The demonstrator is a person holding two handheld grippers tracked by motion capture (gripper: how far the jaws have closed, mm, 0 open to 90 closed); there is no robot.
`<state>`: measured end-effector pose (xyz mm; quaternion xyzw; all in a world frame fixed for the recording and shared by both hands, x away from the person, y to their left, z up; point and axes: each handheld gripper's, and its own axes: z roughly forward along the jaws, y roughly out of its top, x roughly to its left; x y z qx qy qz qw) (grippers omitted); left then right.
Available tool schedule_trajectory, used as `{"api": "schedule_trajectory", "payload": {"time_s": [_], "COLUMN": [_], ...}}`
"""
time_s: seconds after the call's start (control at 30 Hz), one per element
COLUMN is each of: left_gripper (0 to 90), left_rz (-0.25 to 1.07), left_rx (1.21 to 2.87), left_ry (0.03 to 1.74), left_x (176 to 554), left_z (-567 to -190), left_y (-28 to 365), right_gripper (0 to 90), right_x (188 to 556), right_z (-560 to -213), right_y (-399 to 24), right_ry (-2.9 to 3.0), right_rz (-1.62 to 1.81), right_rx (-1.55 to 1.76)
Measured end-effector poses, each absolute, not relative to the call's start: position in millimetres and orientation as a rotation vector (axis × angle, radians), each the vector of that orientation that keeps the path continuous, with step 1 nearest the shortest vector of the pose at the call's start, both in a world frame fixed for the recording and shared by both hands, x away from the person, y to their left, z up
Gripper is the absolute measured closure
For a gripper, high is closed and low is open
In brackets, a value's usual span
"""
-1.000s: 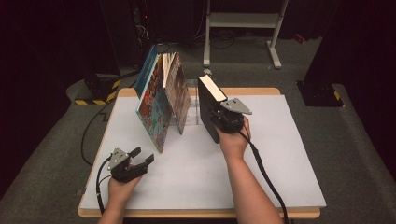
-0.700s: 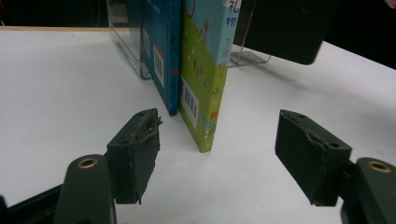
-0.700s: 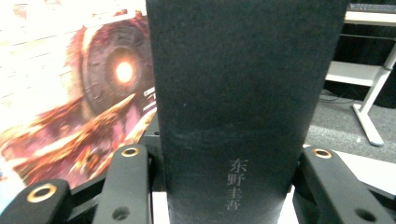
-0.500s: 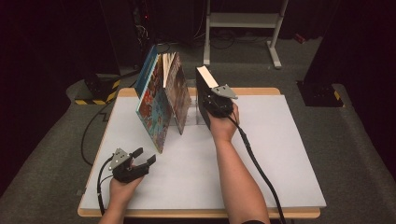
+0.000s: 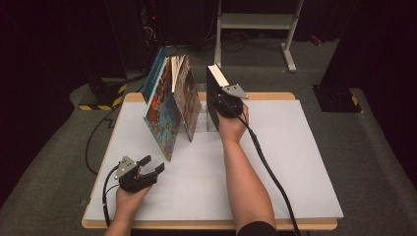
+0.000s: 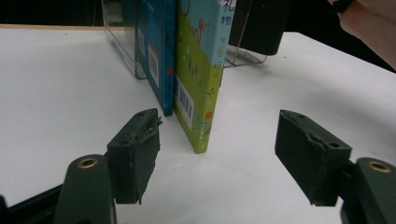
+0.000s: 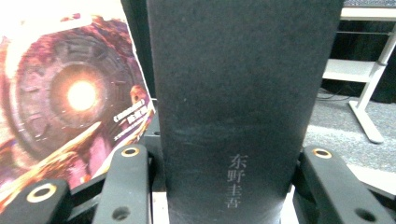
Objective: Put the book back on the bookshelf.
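Observation:
My right gripper (image 5: 220, 102) is shut on the spine of a black book (image 5: 212, 93), which it holds upright at the back middle of the white table (image 5: 295, 162). In the right gripper view the black spine (image 7: 243, 93) stands between both jaws, which press on its sides. Just to its left, several colourful books (image 5: 169, 110) lean against a clear stand (image 5: 204, 120). My left gripper (image 5: 151, 164) rests near the front left, open and holding nothing. Between its jaws (image 6: 219, 158) I see the green book (image 6: 201, 79) and a blue book (image 6: 156, 51) farther off.
A white metal frame (image 5: 255, 24) stands on the floor behind the table. Cables trail from both grippers, and one (image 5: 93, 142) runs off the table's left edge. A book cover with a glowing disc (image 7: 79, 98) sits close left of the black book.
My right hand has carried the black book away from the person and a little left, closer to the stand and the leaning books. The left gripper has stayed put.

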<state>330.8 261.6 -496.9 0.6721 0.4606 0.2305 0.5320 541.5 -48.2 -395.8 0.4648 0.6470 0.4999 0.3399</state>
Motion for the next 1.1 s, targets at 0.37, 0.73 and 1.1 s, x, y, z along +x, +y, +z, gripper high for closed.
{"api": "schedule_trajectory", "payload": {"time_s": [0.37,0.73,1.1], "left_gripper": [31.2,31.2,30.9], "left_rz": [0.545,0.545,0.580], "left_rx": [1.610,1.621,1.646], "left_ry": [1.089,1.082,1.089], "left_x": [330.9,329.7,329.2], "left_z": [-497.1,-496.4,-495.5], "left_y": [259.1,256.4,254.6], "right_gripper": [52.7,43.7,51.2], "right_x": [535.8,513.2,499.2], "right_z": [-410.6,-410.8,-416.6], "right_y": [-46.8,-57.4,-75.1], "right_ry": [1.679,1.780,1.832], "right_rz": [1.288,1.307,1.369], "right_rx": [1.185,1.212,1.253]}}
